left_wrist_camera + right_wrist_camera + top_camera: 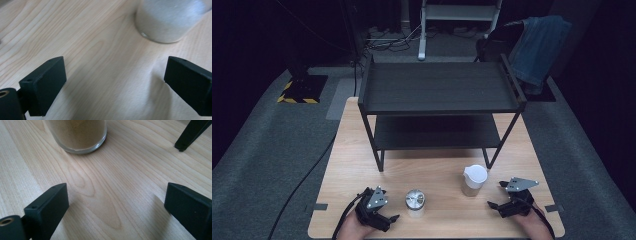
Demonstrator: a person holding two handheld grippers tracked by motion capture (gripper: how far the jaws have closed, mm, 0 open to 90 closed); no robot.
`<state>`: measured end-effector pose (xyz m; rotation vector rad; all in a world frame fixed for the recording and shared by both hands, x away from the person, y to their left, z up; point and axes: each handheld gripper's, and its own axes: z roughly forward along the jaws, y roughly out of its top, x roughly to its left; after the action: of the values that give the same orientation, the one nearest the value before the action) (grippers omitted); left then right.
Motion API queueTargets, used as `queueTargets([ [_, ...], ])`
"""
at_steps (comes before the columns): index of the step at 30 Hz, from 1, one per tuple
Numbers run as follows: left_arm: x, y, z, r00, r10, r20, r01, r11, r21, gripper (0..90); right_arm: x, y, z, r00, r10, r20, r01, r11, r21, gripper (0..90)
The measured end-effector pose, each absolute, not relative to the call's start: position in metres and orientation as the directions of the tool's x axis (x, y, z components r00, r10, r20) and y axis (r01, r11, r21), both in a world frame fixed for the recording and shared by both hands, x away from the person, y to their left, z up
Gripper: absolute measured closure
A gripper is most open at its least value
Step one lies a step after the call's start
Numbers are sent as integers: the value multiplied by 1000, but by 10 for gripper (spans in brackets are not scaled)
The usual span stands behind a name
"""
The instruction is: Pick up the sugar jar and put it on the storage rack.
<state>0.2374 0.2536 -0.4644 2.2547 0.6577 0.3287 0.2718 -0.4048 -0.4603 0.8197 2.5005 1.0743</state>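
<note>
A small jar with a shiny silver lid (pixel 415 201) stands near the table's front edge, left of centre. Its pale grey base (pixel 165 23) rises just beyond my left gripper (pixel 381 216), which is open and holds nothing. A glass jar with a white spouted lid (pixel 474 179) stands right of centre; its glass bottom (pixel 78 135) holds tan powder. My right gripper (pixel 497 199) rests open to the right of it, jaws wide apart over bare wood. In both gripper views the black jaws stand far apart, left gripper (pixel 115 85), right gripper (pixel 116 207).
A black two-tier metal shelf (pixel 439 90) stands across the back half of the wooden table (pixel 357 170); one of its feet (pixel 182 146) is close to the right gripper. Denim cloth hangs over a chair (pixel 537 45) behind the table. Cables run over the grey floor.
</note>
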Motion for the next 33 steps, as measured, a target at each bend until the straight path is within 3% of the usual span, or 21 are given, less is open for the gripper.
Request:
queueTargets([
  [11,235,251,-454,857,513,-49,349,-508,787,34,272,-405,-460,-793,608,-46,385,558,735,54],
  [23,228,240,-458,875,485,5,268,-492,828,44,272,-405,-460,-793,608,-47,385,558,735,54],
  [33,235,226,-471,887,462,10,227,-454,861,107,271,-404,-460,-788,614,-47,389,555,736,54],
])
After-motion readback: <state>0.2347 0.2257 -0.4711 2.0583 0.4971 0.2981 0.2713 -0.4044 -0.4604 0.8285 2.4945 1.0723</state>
